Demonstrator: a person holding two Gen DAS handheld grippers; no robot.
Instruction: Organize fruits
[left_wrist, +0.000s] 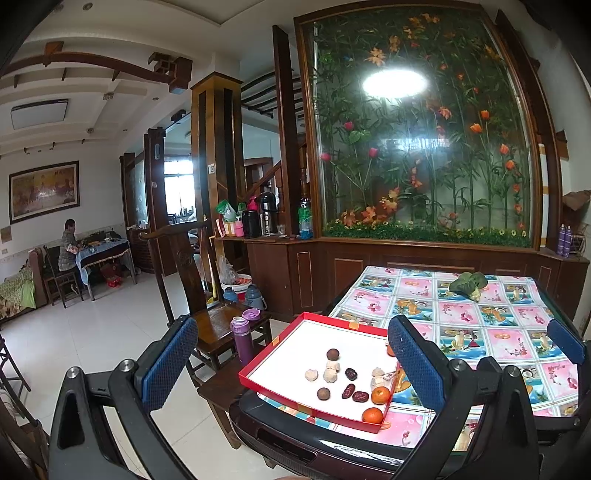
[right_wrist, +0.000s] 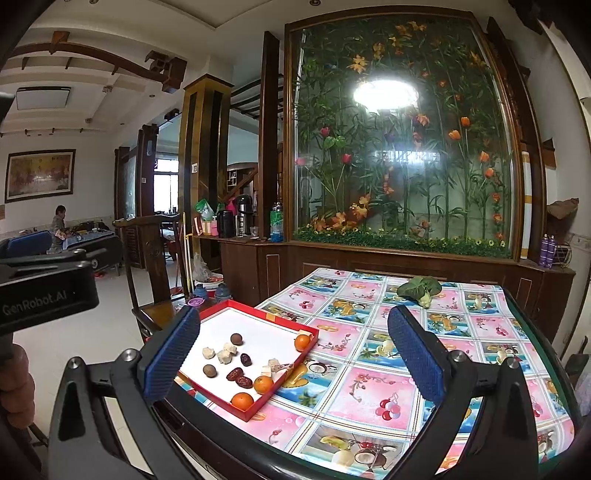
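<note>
left claw (left_wrist: 291, 360) wide open, empty | right claw (right_wrist: 295, 356) wide open, empty | fruits in red tray (right_wrist: 258, 314), worktop (right_wrist: 461, 321) 9 o'clock edge | risk: tray overhangs edge, a nudge tips it; tangerines (right_wrist: 242, 401) roll; dates (right_wrist: 240, 376) crowded, mis-grab

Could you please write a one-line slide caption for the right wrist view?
Open right gripper hovers above a red tray of oranges, dates and longans on a floral tablecloth.
</note>
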